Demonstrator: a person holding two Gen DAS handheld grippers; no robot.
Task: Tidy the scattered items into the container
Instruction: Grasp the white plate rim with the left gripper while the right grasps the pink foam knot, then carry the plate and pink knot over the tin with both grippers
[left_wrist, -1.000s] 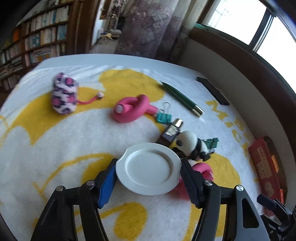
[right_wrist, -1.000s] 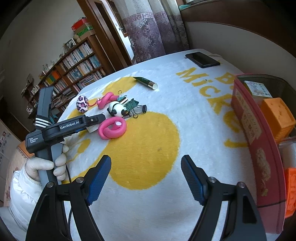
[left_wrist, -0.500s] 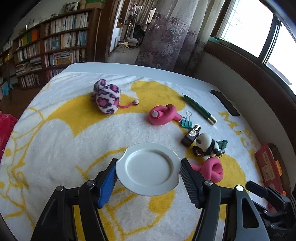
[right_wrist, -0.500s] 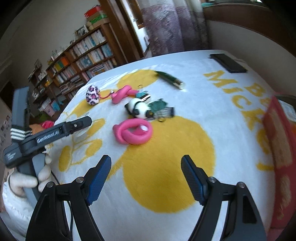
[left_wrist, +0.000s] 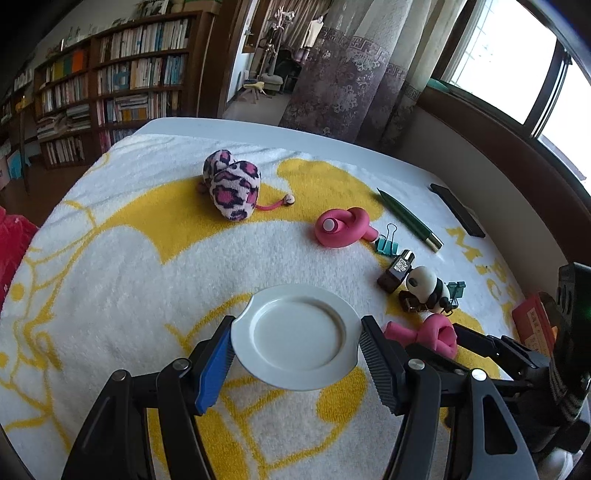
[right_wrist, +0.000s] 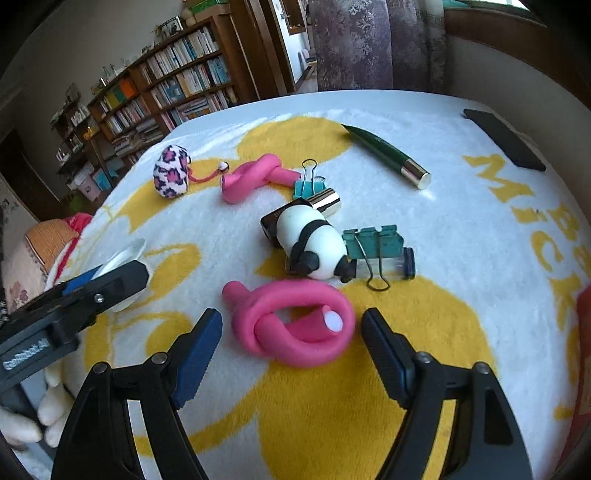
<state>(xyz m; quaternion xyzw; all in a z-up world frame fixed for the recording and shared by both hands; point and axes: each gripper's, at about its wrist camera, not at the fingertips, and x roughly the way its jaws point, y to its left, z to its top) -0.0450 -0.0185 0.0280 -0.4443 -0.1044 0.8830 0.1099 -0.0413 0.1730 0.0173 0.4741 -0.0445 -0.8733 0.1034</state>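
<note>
My left gripper (left_wrist: 296, 334) is shut on a small white plate (left_wrist: 295, 306), held level above the yellow-and-white towel (left_wrist: 129, 280). My right gripper (right_wrist: 291, 324) stands open low over the towel. A pink knotted tube (right_wrist: 266, 317) lies between its fingers, and the pads are clear of it. Just beyond are a panda toy (right_wrist: 314, 243), teal binder clips (right_wrist: 373, 242) and a dark little bottle (left_wrist: 397, 269). Farther off lie a second pink tube (right_wrist: 255, 177), a leopard plush (right_wrist: 171, 175) and a green pen (right_wrist: 384, 157). The red container (left_wrist: 532, 325) shows at the right edge.
A black phone (right_wrist: 504, 138) lies near the far right edge of the table. Bookshelves (left_wrist: 110, 92) and curtains (left_wrist: 351, 74) stand beyond the table. A gloved hand (right_wrist: 48, 413) grips the left tool at the lower left of the right wrist view.
My right gripper has swung left and come down, so the near pink tube now lies between its fingers. The left gripper drew back a little with the plate still in it.
</note>
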